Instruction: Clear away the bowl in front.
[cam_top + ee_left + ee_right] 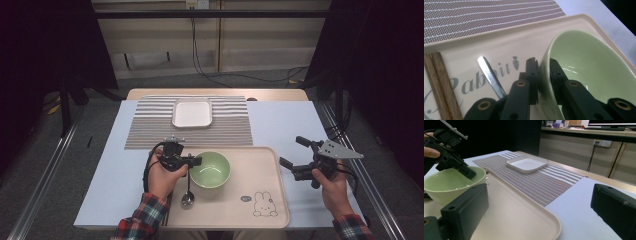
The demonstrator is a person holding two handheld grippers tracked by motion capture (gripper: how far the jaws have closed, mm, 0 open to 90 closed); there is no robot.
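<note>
Jaws of the left gripper (544, 72) pinch the green bowl's (596, 70) rim; right gripper (536, 215) gapes wide, empty.

Left gripper (196, 161) sits lower middle, jaws clamped nearly together; right gripper (294, 152) hangs lower right, jaws spread wide.

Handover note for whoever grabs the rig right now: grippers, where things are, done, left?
Left gripper: shut on the rim of the green bowl, one jaw inside, one outside.
Right gripper: open, holding nothing, off the tray's right edge over the table.
Things: bowl, spoon and chopsticks are on the beige tray. White square plate sits on the striped mat beyond the tray.
Done: bowl gripped.
Left: bowl, spoon and chopsticks not yet off the tray; probably they go to the mat.
</note>
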